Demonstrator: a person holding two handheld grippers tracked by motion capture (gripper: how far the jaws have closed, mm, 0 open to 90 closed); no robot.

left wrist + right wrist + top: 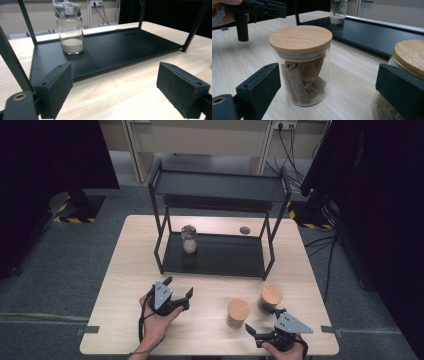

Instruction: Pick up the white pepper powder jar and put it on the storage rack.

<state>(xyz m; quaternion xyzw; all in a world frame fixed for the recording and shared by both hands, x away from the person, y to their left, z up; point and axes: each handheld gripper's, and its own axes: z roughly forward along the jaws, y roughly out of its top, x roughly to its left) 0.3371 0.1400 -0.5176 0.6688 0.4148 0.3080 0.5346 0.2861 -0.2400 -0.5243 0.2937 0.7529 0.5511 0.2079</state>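
Observation:
A glass jar (189,240) with pale powder in its bottom stands at the left of the black rack's lower shelf (225,257). My left gripper (179,286) hovers open over the table in front of the rack, nothing between its pads (60,92); the powder jar (71,30) stands ahead on the shelf (120,50). Two wooden-lidded glass jars stand front right, the nearer one (238,312) and the farther one (271,297). My right gripper (259,320) is open just before them. The cinnamon jar (302,65) stands untouched ahead of its jaws, the second jar (409,57) partly behind the right jaw.
The rack's upper shelf (220,185) overhangs the lower one on thin black posts. A small dark round disc (244,230) lies on the table behind the rack. Bare wood lies left of the rack and between my hands. Dark curtains and cables ring the table.

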